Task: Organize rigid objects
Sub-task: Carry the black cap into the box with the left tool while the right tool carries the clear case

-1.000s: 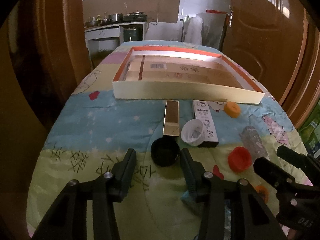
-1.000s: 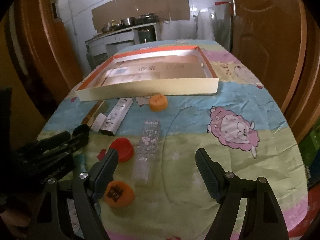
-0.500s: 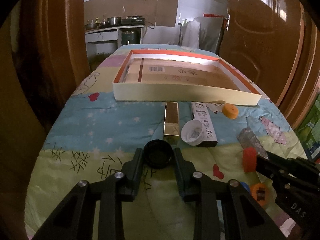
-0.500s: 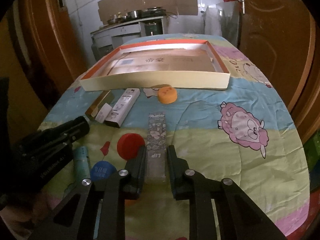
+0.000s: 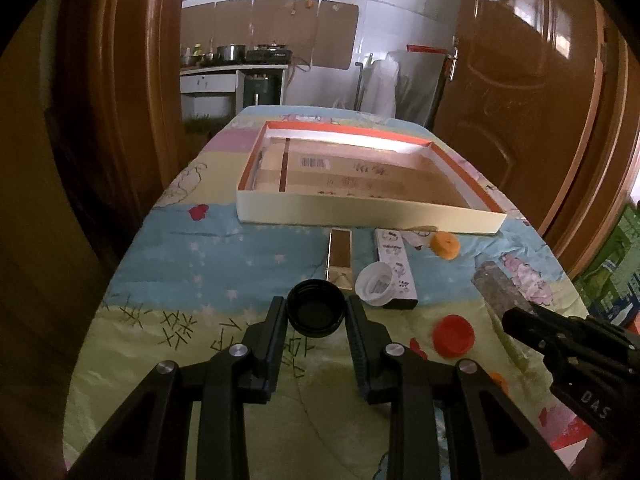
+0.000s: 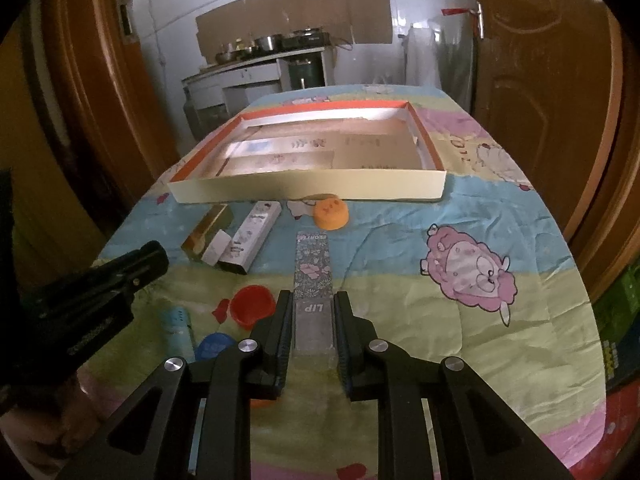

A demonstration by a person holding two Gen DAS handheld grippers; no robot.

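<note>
1. Quilted cartoon cover (image 6: 460,312) spans the whole table; everything sits on it.
2. Shallow box tray (image 5: 360,210), orange rim, cream walls, lies at the far end with flat cardboard packs inside.
3. My right tongs (image 6: 311,322) are clamped on the near end of the floral "LIP" box (image 6: 312,264); jaws have just finished closing, pads pressed on both long sides. The box points away toward the tray.
4. My left tongs (image 5: 316,316) are clamped on the black cap (image 5: 317,314), open side up, pads on both sides of its rim; jaws closed in within the last second.
5. Gold box (image 5: 340,254) and white printed box (image 5: 396,264) lie side by side just short of the tray; white cap (image 5: 376,282) leans against the printed box.
6. Red cap (image 6: 252,304) sits just left of my right tongs, orange cap (image 6: 330,212) near the tray wall, blue cap (image 6: 214,346) and pale blue tube (image 6: 178,328) down at near left.
</note>
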